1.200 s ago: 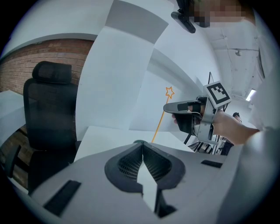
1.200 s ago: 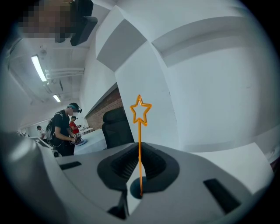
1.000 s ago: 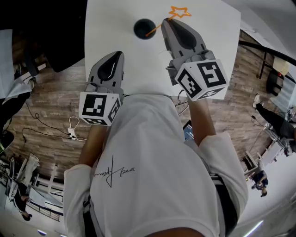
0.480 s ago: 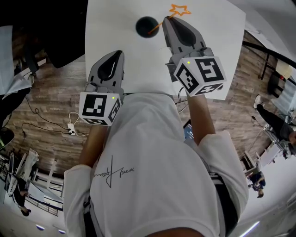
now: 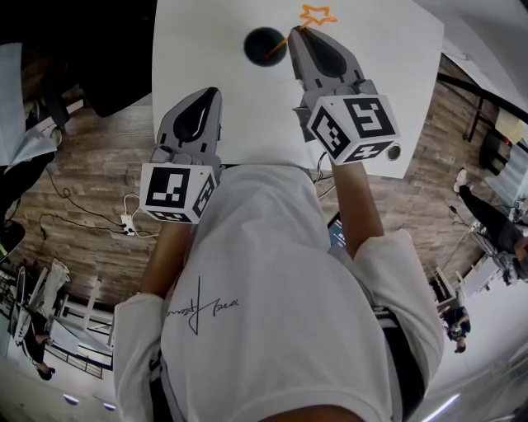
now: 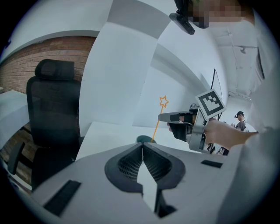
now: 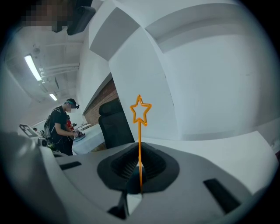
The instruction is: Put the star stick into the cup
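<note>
A dark round cup (image 5: 264,44) stands on the white table (image 5: 206,49) toward its far side. The orange star stick (image 5: 316,16) leans from its star head at the far right down to the cup's mouth. My right gripper (image 5: 294,36) is shut on the stick's shaft just right of the cup. In the right gripper view the stick (image 7: 140,131) rises upright between the closed jaws of that gripper (image 7: 139,168). My left gripper (image 5: 209,93) hangs at the table's near edge, shut and empty. Its own view shows the left gripper (image 6: 143,146), the cup (image 6: 144,139) and the stick (image 6: 156,124) ahead.
A black office chair (image 6: 52,109) stands left of the table. Wooden floor with cables (image 5: 91,222) lies on the left, and a white wall (image 7: 210,78) rises behind the table. People stand in the far background (image 7: 61,127).
My right gripper has shifted slightly farther away with the stick, and its marker cube has turned a little. The left gripper has not moved.
</note>
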`<control>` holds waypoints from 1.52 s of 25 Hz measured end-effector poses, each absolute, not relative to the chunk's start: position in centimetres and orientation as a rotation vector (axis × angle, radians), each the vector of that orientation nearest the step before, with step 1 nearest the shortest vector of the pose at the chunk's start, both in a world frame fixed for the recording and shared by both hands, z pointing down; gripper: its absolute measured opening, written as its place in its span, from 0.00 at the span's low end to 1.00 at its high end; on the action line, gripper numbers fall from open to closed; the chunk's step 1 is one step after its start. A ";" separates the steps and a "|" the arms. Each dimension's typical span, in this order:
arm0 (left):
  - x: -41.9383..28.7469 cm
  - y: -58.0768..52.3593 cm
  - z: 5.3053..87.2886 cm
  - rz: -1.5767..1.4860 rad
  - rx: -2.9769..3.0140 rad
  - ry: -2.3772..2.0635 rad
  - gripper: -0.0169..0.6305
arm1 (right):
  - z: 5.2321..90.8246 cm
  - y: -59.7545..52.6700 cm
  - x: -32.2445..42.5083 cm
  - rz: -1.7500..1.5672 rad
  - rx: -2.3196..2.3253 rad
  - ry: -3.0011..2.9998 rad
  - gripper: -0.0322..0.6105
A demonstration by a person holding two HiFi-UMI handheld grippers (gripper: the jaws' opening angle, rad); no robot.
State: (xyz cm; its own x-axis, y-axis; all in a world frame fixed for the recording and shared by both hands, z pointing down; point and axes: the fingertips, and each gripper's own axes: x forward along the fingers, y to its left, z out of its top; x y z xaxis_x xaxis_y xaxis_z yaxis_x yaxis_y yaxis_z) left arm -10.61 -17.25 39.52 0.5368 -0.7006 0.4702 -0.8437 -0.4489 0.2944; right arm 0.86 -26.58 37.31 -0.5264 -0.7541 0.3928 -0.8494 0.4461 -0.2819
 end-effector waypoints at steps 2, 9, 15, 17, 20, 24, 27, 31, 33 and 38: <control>-10.5 -17.2 39.6 0.388 2.278 -1.252 0.05 | 37.6 -26.6 1.0 0.672 1.400 -2.482 0.08; -10.8 -17.1 39.9 0.395 2.262 -1.261 0.05 | 38.7 -26.8 1.0 0.688 1.397 -2.467 0.08; -11.1 -17.1 40.2 0.399 2.251 -1.269 0.05 | 39.5 -27.1 0.7 0.701 1.393 -2.456 0.08; -11.3 -17.2 40.3 0.400 2.247 -1.271 0.05 | 39.7 -27.2 0.7 0.701 1.393 -2.452 0.08; -11.4 -17.2 40.4 0.402 2.243 -1.273 0.05 | 40.0 -27.2 0.5 0.692 1.392 -2.446 0.08; -11.5 -17.2 40.5 0.403 2.238 -1.272 0.05 | 40.4 -27.1 0.4 0.682 1.384 -2.435 0.08; -11.5 -17.3 40.5 0.399 2.237 -1.270 0.05 | 40.6 -27.0 0.3 0.679 1.381 -2.429 0.08; -11.6 -17.4 40.8 0.401 2.235 -1.265 0.05 | 41.0 -27.1 0.1 0.678 1.380 -2.421 0.08; -11.6 -17.4 40.9 0.403 2.234 -1.264 0.05 | 41.1 -27.1 0.1 0.677 1.378 -2.417 0.08; -11.7 -17.3 40.8 0.403 2.231 -1.266 0.05 | 41.1 -27.1 0.1 0.673 1.377 -2.413 0.08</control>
State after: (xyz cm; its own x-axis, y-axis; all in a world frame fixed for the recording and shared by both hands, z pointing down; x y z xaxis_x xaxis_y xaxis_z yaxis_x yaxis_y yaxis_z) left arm -11.66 -17.31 40.76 0.5144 -0.6967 0.5001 -0.8576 -0.4143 0.3049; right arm 0.15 -27.12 41.13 -0.5055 -0.7315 0.4576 -0.8628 0.4365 -0.2551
